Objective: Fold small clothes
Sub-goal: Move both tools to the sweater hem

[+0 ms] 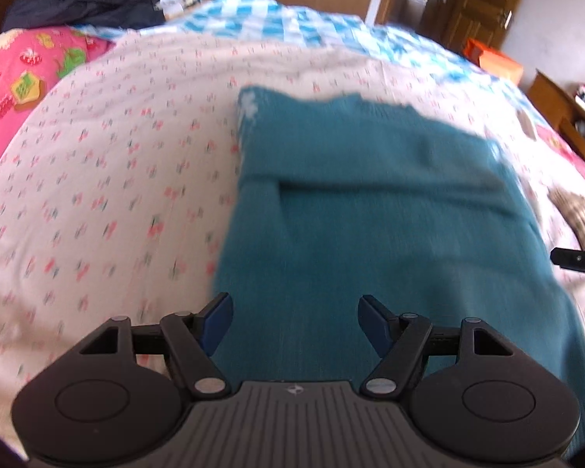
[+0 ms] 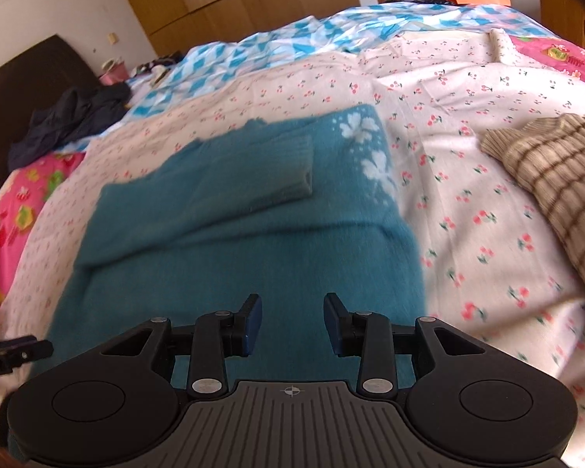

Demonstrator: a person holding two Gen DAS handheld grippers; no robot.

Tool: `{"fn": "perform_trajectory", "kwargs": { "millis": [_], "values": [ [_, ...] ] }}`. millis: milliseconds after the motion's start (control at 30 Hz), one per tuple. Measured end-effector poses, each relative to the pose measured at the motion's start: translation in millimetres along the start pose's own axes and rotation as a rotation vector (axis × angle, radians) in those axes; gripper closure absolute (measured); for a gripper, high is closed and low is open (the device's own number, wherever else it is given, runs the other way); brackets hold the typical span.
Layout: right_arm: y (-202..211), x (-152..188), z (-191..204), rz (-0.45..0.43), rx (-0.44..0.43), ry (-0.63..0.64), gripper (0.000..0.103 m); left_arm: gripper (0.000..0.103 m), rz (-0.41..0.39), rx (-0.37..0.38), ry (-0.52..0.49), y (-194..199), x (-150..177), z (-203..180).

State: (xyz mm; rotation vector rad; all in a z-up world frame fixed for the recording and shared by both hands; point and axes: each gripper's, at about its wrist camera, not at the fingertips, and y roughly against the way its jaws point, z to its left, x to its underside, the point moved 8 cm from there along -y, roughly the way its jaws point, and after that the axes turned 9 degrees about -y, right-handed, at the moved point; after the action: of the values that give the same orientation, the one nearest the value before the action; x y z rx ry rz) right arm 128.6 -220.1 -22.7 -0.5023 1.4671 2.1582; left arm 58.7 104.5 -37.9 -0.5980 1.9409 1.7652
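A teal knitted sweater (image 1: 370, 202) lies flat on the bed, with one sleeve (image 2: 253, 171) folded across its body and white flowers (image 2: 366, 144) along one side. My left gripper (image 1: 295, 312) hovers over the sweater's near edge, open, with nothing between its blue pads. In the right wrist view my right gripper (image 2: 292, 323) hangs over the near part of the sweater (image 2: 234, 257); its jaws stand narrowly apart and hold nothing. Each gripper shows at the edge of the other's view: the right gripper (image 1: 577, 259) and the left gripper (image 2: 15, 351).
The bed is covered by a white cherry-print sheet (image 1: 117, 175), with a blue checked cover (image 2: 253, 46) behind it and a pink quilt (image 1: 19, 78) to one side. A brown striped garment (image 2: 557, 179) lies right of the sweater. Dark clothes (image 2: 70, 121) are heaped near the headboard.
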Motion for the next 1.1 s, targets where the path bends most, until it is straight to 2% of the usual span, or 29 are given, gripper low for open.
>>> {"fn": "perform_trajectory", "kwargs": {
  "millis": [200,400,1100],
  "values": [
    [20.6,34.7,-13.8,0.058,0.019,0.009,0.068,0.028,0.053,-0.025,-0.034,17.9,29.0,-6.2],
    [26.1,52.9,-25.5,0.082,0.03,-0.034,0.068,0.028,0.076,-0.021,-0.036,24.3,44.5,-13.6],
    [36.5,76.3,-26.3,0.09,0.017,-0.061,0.065,0.028,0.105,-0.022,-0.137,33.1,62.9,-46.5]
  ]
}}
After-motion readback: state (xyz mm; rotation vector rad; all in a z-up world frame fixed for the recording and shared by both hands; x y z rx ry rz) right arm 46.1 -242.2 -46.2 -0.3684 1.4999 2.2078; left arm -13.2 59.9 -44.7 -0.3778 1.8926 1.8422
